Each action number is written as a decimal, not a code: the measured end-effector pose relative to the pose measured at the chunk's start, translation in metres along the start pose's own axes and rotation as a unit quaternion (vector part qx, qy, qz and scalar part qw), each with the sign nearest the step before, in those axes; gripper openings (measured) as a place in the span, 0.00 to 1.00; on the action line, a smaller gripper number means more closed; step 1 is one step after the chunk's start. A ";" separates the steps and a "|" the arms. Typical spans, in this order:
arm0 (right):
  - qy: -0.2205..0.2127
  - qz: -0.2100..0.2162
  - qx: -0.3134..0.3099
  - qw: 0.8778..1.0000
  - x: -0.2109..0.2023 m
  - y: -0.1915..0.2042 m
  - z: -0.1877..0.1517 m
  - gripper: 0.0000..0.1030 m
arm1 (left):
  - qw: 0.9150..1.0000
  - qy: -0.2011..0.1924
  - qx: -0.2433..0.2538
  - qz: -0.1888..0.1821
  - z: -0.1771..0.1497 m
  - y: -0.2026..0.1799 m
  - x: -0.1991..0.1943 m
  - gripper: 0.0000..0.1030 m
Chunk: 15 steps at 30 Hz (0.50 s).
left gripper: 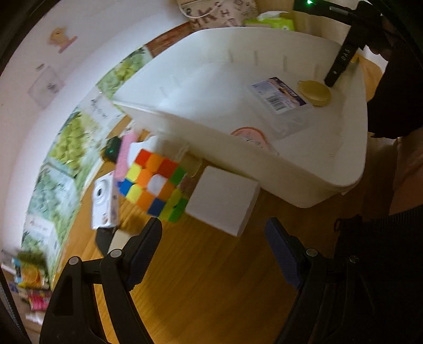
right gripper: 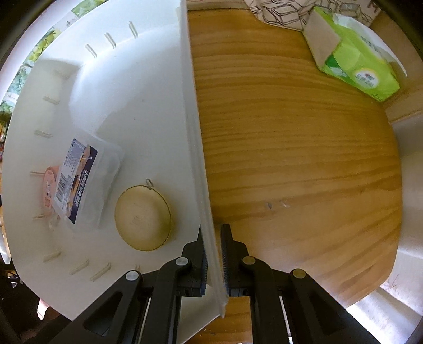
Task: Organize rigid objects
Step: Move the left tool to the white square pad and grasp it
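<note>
- While the right hand-held gripper pinched the white bin's rim between nearly closed jaws, the left hand-held gripper hung wide and empty above the tabletop.
- Just outside the bin sat a white box, with a colourful cube beside it.
- Inside the bin lay a round gold tin, a clear labelled case and a pink disc.

Home setting, likely a living or study room. Wooden tabletop carries household clutter: green tissue box at its far edge, patterned tote bag beyond it. Picture calendars and stickers on white wall behind the table.
</note>
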State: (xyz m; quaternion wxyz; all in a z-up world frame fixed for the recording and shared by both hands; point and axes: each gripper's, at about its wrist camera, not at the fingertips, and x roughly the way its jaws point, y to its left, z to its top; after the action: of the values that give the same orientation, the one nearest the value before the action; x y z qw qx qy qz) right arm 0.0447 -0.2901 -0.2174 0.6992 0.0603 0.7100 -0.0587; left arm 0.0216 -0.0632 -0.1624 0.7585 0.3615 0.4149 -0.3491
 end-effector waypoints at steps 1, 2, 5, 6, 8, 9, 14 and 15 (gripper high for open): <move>0.000 0.000 0.003 1.000 0.000 -0.002 -0.002 0.10 | 1.000 0.001 0.001 -0.007 0.001 -0.001 0.003 0.81; 0.000 -0.001 0.005 1.000 0.000 -0.003 -0.002 0.10 | 1.000 0.001 0.002 -0.014 0.002 -0.001 0.004 0.81; 0.002 -0.003 0.009 1.000 0.002 -0.007 -0.002 0.10 | 0.999 -0.002 -0.006 -0.032 0.004 0.002 0.011 0.81; 0.003 -0.003 0.011 1.000 0.003 -0.007 -0.002 0.10 | 0.999 -0.003 -0.010 -0.037 0.005 0.003 0.013 0.81; 0.004 -0.005 0.011 1.000 0.005 -0.008 0.001 0.10 | 0.999 -0.005 -0.015 -0.048 0.007 0.006 0.018 0.81; 0.005 -0.006 0.011 1.000 0.006 -0.007 0.002 0.10 | 0.999 -0.005 -0.016 -0.052 0.008 0.006 0.020 0.81; 0.009 -0.002 0.004 1.000 0.008 -0.005 0.006 0.10 | 0.998 0.004 -0.021 -0.062 0.012 0.007 0.031 0.81; 0.009 -0.002 0.005 1.000 0.008 -0.005 0.007 0.10 | 0.998 0.007 -0.023 -0.066 0.013 0.009 0.033 0.80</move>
State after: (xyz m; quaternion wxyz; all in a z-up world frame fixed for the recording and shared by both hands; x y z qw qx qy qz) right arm 0.0507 -0.2962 -0.2251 0.6922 0.0627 0.7162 -0.0634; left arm 0.0474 -0.0771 -0.1841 0.7388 0.3181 0.4514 -0.3863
